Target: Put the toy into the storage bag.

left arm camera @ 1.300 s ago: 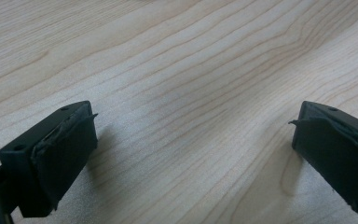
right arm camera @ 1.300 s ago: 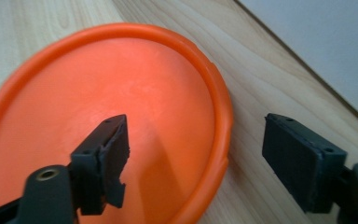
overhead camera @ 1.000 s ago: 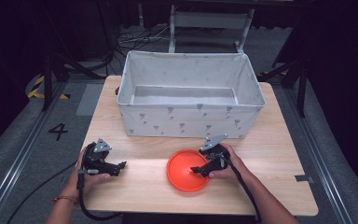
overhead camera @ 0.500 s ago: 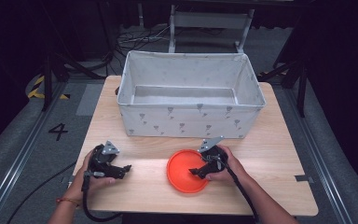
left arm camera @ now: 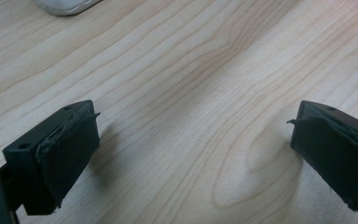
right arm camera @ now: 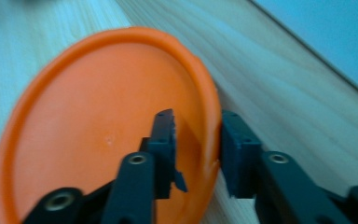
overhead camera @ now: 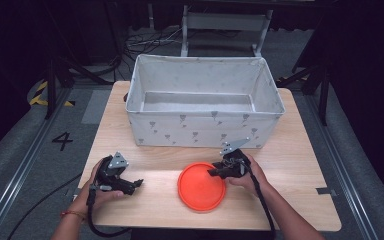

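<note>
An orange plate (overhead camera: 200, 190) lies flat on the wooden table (overhead camera: 290, 200) near its front edge. My right gripper (overhead camera: 212, 172) is at the plate's right rim. In the right gripper view one jaw sits inside the plate (right arm camera: 88, 126) and the other outside, with the rim pinched between them. Its jaws (right arm camera: 198, 140) have just been closing. My left gripper (overhead camera: 139, 183) rests at the front left, apart from the plate. Its jaws have just been opening and now stand wide over bare wood (left arm camera: 191, 154), with nothing between them.
A large white fabric bin (overhead camera: 205, 130) with a grey print stands open at the back of the table, just behind the plate. Dark floor and cables surround the table.
The right gripper's jaws have drawn together on the plate's rim. The left hand has shifted only slightly at the front left. The plate has not moved.
</note>
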`<control>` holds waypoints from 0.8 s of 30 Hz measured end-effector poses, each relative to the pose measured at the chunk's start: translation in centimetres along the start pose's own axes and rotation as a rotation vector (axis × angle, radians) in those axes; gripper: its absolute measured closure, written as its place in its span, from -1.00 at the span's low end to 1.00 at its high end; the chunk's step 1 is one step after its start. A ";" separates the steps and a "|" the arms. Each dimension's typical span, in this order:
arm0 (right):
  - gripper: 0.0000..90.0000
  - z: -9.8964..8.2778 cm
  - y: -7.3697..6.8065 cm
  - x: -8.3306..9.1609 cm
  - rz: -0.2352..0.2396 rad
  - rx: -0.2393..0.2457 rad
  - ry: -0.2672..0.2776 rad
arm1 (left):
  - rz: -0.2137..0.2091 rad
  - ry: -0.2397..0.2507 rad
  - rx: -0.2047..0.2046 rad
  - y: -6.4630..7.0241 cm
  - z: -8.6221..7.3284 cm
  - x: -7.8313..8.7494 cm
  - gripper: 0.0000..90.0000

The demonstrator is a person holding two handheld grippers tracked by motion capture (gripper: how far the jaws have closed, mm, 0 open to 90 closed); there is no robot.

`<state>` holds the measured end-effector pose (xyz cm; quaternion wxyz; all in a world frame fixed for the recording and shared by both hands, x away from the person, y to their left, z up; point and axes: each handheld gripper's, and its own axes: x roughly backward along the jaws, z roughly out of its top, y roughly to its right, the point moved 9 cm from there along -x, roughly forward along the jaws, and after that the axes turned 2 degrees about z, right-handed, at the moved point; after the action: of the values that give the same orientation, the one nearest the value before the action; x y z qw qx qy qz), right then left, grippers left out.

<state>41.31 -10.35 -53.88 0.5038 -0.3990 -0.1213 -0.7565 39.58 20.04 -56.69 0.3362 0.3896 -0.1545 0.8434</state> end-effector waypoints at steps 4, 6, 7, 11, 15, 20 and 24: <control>0.70 0.5 -0.6 1.2 0.023 0.024 0.012 | 0.004 -0.002 0.006 0.0 0.0 0.0 -0.99; 0.77 1.0 -1.1 2.1 0.042 0.046 0.026 | 0.004 -0.002 0.007 0.0 0.0 0.0 -0.99; 0.81 1.4 -1.5 2.6 0.056 0.059 0.033 | 0.004 -0.002 0.007 0.0 0.0 0.0 -0.99; 0.84 2.8 -3.3 4.6 0.037 0.191 0.005 | 0.010 -0.004 0.004 -0.1 0.0 0.0 -0.99; 0.84 3.3 -4.6 5.9 -0.002 0.281 -0.034 | 0.009 -0.004 0.003 -0.1 0.0 0.0 -0.99; 0.84 3.5 -5.2 8.3 -0.058 0.339 -0.059 | 0.011 -0.004 0.005 -0.1 0.0 0.0 -0.99; 0.84 3.5 -4.9 10.7 -0.114 0.366 -0.075 | 0.011 -0.003 0.005 -0.1 0.0 0.0 -0.99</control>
<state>36.92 -13.20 -42.76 0.5195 -0.3210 -0.2977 -0.7338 39.61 20.09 -56.70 0.3305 0.3911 -0.1551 0.8448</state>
